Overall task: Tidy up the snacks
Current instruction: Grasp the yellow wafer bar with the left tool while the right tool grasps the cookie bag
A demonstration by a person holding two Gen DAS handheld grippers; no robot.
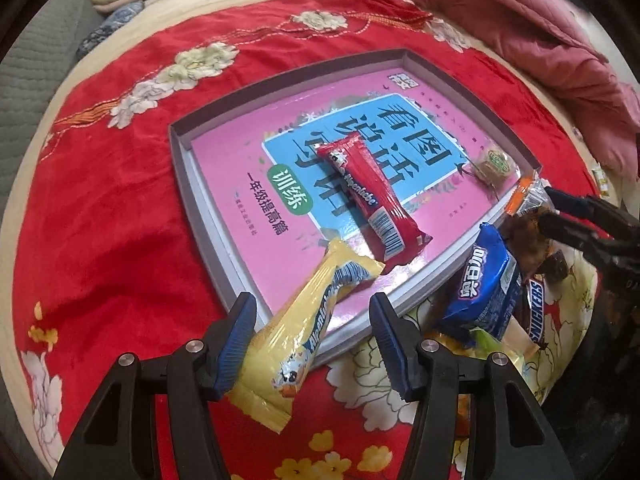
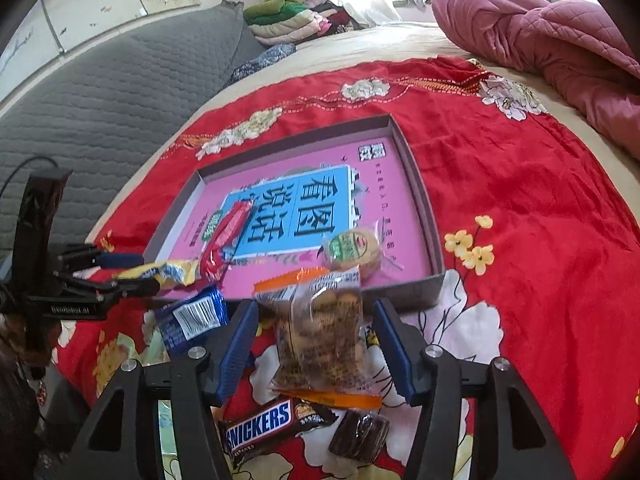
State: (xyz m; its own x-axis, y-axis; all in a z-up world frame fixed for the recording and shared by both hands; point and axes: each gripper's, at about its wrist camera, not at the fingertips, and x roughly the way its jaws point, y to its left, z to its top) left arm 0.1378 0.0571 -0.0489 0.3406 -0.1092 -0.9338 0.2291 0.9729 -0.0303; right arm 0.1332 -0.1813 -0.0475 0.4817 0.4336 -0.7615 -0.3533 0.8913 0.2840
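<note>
A grey-walled tray (image 1: 184,184) (image 2: 424,208) with a pink printed floor lies on the red cloth. In it are a red candy packet (image 1: 368,196) (image 2: 228,232) and a round wrapped biscuit (image 1: 496,162) (image 2: 356,250). My left gripper (image 1: 311,304) (image 2: 146,273) is open around a yellow candy packet (image 1: 296,344) (image 2: 168,271) that lies across the tray's near rim. It touches only one pad. My right gripper (image 2: 315,308) (image 1: 550,206) is open, and a clear biscuit bag (image 2: 324,332) with orange ends lies between its pads, apart from both.
Beside the tray lie a blue cookie packet (image 1: 484,284) (image 2: 192,316), a Snickers bar (image 2: 260,424) (image 1: 538,312) and a dark round cake (image 2: 360,436). A pink quilt (image 2: 540,32) is bunched at the back right. Folded clothes (image 2: 296,16) and a grey quilted cover (image 2: 100,92) lie to the left.
</note>
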